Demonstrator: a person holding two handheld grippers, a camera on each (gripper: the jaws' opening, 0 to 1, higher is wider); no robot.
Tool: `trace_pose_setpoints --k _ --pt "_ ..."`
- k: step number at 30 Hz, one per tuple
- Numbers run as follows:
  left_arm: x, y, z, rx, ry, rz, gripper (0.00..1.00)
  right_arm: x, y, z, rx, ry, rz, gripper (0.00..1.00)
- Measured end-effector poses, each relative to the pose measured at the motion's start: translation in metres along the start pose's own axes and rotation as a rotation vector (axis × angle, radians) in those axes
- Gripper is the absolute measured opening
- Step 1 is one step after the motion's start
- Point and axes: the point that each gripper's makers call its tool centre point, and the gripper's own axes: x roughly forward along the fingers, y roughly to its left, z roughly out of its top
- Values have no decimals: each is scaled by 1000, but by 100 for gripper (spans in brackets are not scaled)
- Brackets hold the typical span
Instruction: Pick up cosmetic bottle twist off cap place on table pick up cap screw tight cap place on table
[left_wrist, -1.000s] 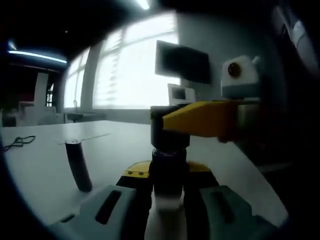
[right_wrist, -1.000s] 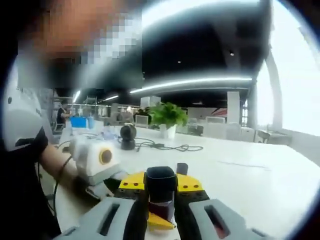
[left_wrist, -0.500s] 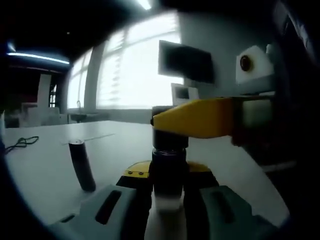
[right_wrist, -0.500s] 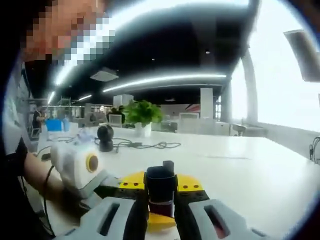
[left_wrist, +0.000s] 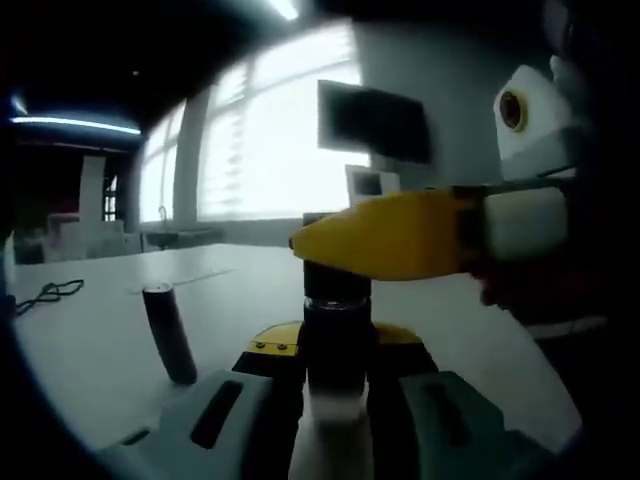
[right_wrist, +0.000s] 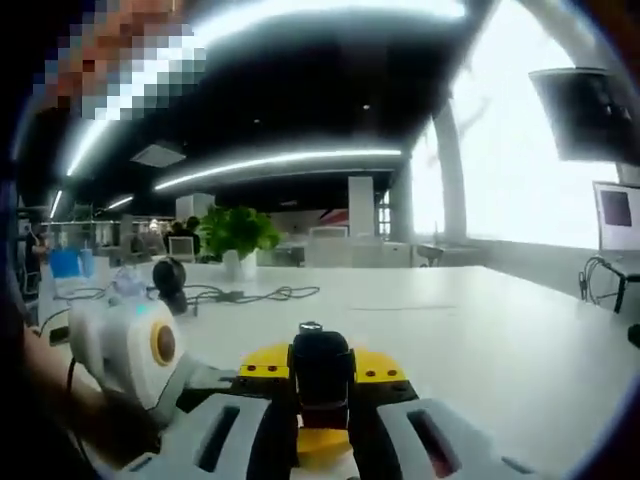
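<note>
In the left gripper view, a dark cosmetic bottle (left_wrist: 338, 325) stands upright between my left gripper's (left_wrist: 338, 352) jaws, which are shut on its body. My right gripper (left_wrist: 345, 247) reaches in from the right, its yellow finger (left_wrist: 400, 238) lying across the bottle's black cap (left_wrist: 336, 284). In the right gripper view, my right gripper (right_wrist: 322, 378) is shut on that black cap (right_wrist: 322, 362). The left gripper (right_wrist: 200, 380) is at lower left below it, held by a hand. The bottle's body is mostly hidden there.
A second dark, slim cylinder (left_wrist: 170, 335) stands on the white table (left_wrist: 90, 340) to the left of the held bottle. Farther off on the table (right_wrist: 500, 340) are a potted plant (right_wrist: 238, 235), a small black device (right_wrist: 168, 278) and cables (right_wrist: 250, 294).
The right gripper has turned around the cap: its view has swung towards the windows. In the left gripper view its yellow finger reaches further left. The bottle stays in the left jaws.
</note>
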Motion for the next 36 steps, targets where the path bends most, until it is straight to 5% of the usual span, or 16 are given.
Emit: trace_pose_setpoints --k 10,13,36 --pt "0 -1 0 -10 -9 -12 13 0 0 -1 -49 5 22 16" --pt "1 0 0 -16 -10 -12 13 0 4 0 9 -21 76 33" --pt "0 -4 1 -75 -13 -61 13 7 -23 39 69 -169 409 37"
